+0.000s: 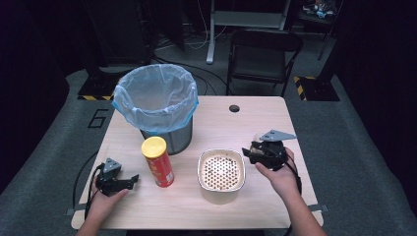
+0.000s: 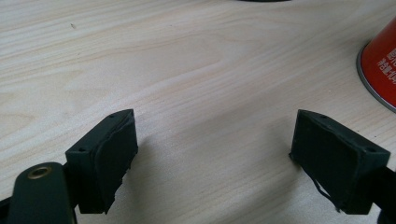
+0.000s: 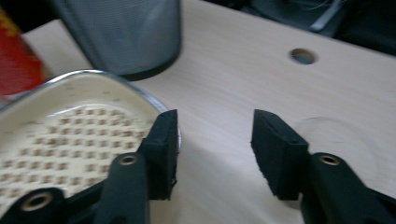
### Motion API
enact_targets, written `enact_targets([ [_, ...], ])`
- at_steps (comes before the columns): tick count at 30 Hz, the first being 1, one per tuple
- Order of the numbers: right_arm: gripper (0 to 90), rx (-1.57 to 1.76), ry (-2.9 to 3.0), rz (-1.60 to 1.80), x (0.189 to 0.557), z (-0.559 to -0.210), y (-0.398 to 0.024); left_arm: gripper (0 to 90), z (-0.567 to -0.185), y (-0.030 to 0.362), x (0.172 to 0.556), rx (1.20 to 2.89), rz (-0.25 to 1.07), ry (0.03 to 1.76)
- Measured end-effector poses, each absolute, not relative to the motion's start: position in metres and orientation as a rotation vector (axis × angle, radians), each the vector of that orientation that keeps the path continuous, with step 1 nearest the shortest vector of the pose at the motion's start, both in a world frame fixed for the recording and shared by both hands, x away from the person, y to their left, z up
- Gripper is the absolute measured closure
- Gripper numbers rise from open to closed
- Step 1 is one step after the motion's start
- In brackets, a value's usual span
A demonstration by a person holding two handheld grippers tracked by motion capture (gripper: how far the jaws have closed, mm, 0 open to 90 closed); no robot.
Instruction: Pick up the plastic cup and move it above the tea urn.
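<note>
A white bowl (image 1: 221, 153) with a perforated floor sits at the table's front centre, its rim (image 3: 112, 83) close in the right gripper view. My right gripper (image 1: 252, 153) hovers just right of it, open, with nothing between the jaws (image 3: 215, 140); one jaw stands beside the bowl's rim. A red can with a yellow lid (image 1: 158, 162) stands upright left of the bowl. My left gripper (image 1: 132, 181) rests low on the table left of the can, open and empty (image 2: 215, 149), with the can's base (image 2: 380, 65) ahead to one side.
A metal mesh bin (image 1: 169, 135) lined with a blue bag stands behind the can, and its wall (image 3: 126, 32) rises beyond the bowl. A cable hole (image 1: 234, 108) (image 3: 302, 56) pierces the tabletop at the back. A folding chair (image 1: 263, 56) stands behind the table.
</note>
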State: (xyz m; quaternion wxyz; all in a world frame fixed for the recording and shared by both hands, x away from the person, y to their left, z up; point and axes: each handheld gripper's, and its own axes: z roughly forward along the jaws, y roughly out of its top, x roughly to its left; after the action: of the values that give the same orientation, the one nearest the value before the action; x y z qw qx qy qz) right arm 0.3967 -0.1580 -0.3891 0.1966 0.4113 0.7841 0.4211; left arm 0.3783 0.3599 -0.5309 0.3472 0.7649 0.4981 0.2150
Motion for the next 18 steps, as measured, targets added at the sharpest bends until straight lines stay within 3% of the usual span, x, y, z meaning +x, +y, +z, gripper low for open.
enact_targets([
  [2, 35.5, 1.159, 2.135, 1.118, 0.403, -0.386, -0.175, 14.1, -0.531, 0.360, 0.378, 1.984, 0.564, 1.289],
  [7, 26.3, 1.160, 2.109, 1.073, 0.415, -0.394, -0.195, 14.2, -0.530, 0.361, 0.378, 1.996, 0.552, 1.291],
  [18, 15.7, 1.156, 2.189, 0.977, 0.446, -0.423, -0.206, 14.2, -0.530, 0.360, 0.378, 1.991, 0.558, 1.290],
])
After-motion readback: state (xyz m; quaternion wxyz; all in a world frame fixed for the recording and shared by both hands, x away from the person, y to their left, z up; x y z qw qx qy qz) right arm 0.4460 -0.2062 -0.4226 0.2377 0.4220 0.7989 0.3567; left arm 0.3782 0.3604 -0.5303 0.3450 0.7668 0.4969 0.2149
